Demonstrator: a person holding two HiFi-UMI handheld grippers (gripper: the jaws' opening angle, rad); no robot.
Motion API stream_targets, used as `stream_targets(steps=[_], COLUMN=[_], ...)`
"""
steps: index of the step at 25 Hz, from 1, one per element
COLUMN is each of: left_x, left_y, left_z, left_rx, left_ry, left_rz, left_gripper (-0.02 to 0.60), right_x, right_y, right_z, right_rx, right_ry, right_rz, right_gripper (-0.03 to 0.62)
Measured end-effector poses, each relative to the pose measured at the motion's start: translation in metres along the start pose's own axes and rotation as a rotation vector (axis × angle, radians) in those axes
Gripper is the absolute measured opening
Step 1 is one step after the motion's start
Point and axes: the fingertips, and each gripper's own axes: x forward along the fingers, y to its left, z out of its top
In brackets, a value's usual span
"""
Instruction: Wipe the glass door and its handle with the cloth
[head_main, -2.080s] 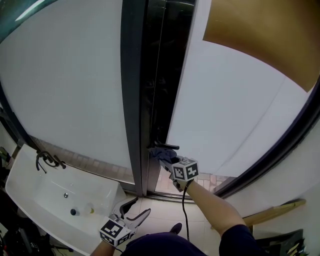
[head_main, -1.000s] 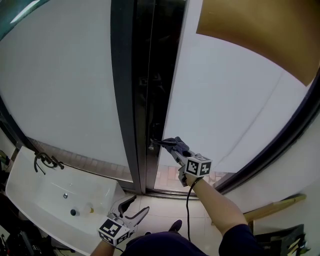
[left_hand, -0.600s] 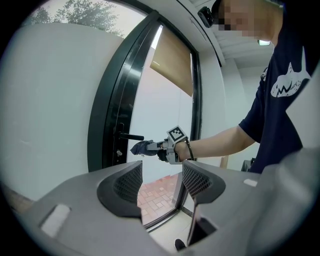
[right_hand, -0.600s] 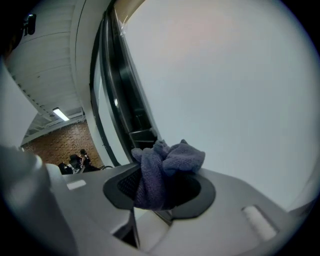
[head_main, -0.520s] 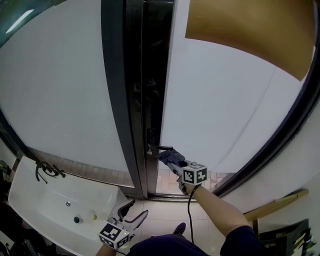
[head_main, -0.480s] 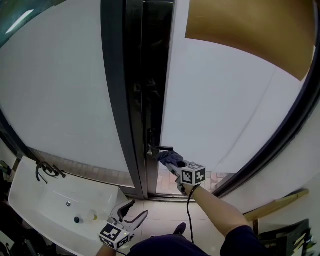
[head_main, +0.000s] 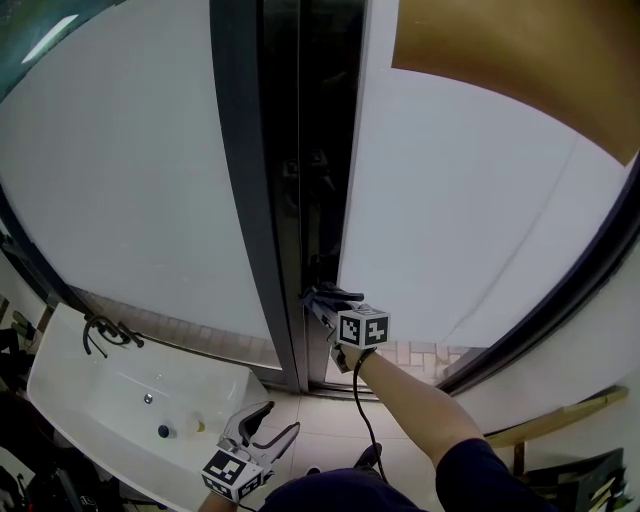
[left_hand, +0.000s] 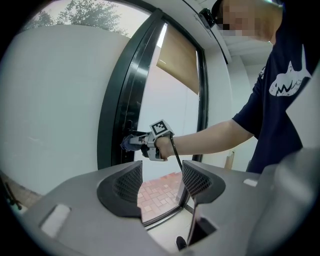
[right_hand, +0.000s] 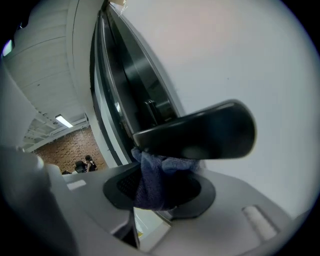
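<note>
Now, right gripper (head_main: 322, 298) was held up at the dark handle (right_hand: 197, 131), which sat at the left edge of the frosted glass door (head_main: 470, 210), beside the black door frame (head_main: 285, 200). Right jaws were closed on a bunched blue cloth (right_hand: 154, 182). The cloth touched the underside of the handle near its inner end, and the rest of the handle stuck out bare to the right in the right gripper view. From the left gripper view, the cloth (left_hand: 128, 143) showed as a dark wad at the tip of the right gripper (left_hand: 136, 142), against the frame.

Left gripper (head_main: 266, 420) hung low, close to the person's body, over the pale tiled floor (head_main: 335, 425) and well apart from the door. Left jaws were wide apart with nothing between them.

A white sink (head_main: 70, 390) with a dark tap (head_main: 108, 330) stood at lower left. A brown blind (head_main: 520, 60) covered the door's upper right corner.
</note>
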Motion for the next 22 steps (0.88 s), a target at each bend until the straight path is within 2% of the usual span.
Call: stream_targets(steps=[4, 8, 14, 22], left_x=[-0.003, 0.001, 0.007, 0.012], left_y=[0.008, 0.010, 0.009, 0.004], left_z=[-0.001, -0.009, 0.002, -0.006], left_rx=[-0.022, -0.016, -0.006, -0.006], left_ry=[0.027, 0.023, 0.019, 0.022], left_rz=[0.036, 0.022, 0.019, -0.005], left_gripper=[0.247, 0.247, 0.247, 0.247], right_x=[0.008, 0.010, 0.002, -0.017], right_y=[-0.005, -0.010, -0.022, -0.079], right_z=[0.003, 0.005, -0.002, -0.053], right_rx=[-0.036, -0.048, -0.041, 0.022], right_ry=[0.034, 0.034, 0.027, 0.160], right_rz=[-0.033, -0.056, -0.086, -0.180], right_gripper=[0.150, 0.150, 0.149, 0.147])
